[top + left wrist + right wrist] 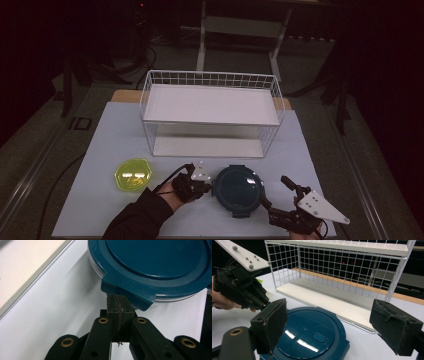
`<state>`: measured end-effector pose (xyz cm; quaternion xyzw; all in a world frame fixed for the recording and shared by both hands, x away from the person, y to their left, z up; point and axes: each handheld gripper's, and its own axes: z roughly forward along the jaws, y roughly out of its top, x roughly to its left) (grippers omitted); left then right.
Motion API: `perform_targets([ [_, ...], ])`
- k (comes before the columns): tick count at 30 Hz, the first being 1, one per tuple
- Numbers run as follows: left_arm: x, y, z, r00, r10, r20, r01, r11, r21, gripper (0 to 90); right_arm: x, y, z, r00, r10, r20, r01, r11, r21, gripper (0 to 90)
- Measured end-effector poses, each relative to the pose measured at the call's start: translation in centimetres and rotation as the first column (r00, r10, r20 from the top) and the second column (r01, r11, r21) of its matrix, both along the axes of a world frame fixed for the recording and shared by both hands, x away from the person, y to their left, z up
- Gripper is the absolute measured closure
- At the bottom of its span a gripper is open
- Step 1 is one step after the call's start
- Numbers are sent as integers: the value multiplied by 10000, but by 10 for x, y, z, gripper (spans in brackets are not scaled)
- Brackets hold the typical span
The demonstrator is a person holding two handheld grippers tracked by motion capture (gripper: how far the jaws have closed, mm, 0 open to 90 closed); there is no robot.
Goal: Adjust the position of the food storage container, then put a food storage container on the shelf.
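A round container with a dark teal lid sits on the white table near the front edge. My left gripper is at its left side, jaws shut together with nothing between them, and the tips are tucked right under a latch tab of the lid. My right gripper stands open at the container's right side. Its two pads are spread wide, one over the lid's near edge, neither touching it. In the right gripper view the left gripper appears at the upper left.
A white two-level wire rack stands behind the container, both shelves bare. A yellow-green translucent lid lies flat to the left of my left hand. The white table cover ends close below both hands.
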<state>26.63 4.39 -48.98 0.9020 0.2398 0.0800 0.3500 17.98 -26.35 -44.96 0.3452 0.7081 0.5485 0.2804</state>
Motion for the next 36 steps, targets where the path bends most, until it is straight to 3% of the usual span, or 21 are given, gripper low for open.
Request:
perform_targets([
  [7,4,-10,0,9998,-185,5,185,9998,30,886,2,1,-1,9991,163,-379,-167,9998,-119,146],
  [10,6,-7,1,10000,-61,-64,59,9993,-360,858,4,1,-3,9978,97,-653,-111,9997,-218,140],
  [11,6,-5,1,10000,49,-49,-51,9991,-423,777,5,1,-3,9964,102,-842,-126,9995,-281,135],
  [14,7,4,5,9989,311,-355,-355,9907,-1316,603,8,0,-6,9944,-68,-1059,43,9997,-238,136],
  [18,6,13,11,9958,440,-802,-608,9732,-2218,334,7,1,-5,9975,-64,-703,36,9992,-401,135],
  [20,6,13,12,9954,416,-867,-605,9718,-2277,122,8,2,-4,9985,150,-535,-170,9992,-368,136],
  [21,5,13,12,9961,388,-794,-564,9707,-2337,79,8,2,-4,9988,177,-446,-194,9990,-397,143],
  [26,2,13,16,9953,279,-923,-537,9554,-2905,26,13,-2,0,9995,188,-261,-199,9988,-447,190],
  [30,0,11,23,9962,512,-708,-717,9418,-3283,26,16,-6,3,9983,100,-576,-123,9991,-403,210],
  [33,0,9,28,9951,530,-833,-786,9358,-3435,26,18,-8,5,9962,252,-833,-282,9990,-357,205],
  [36,2,7,31,9939,608,-920,-881,9395,-3311,28,21,-10,10,9929,562,-1050,-585,9981,-188,161],
])
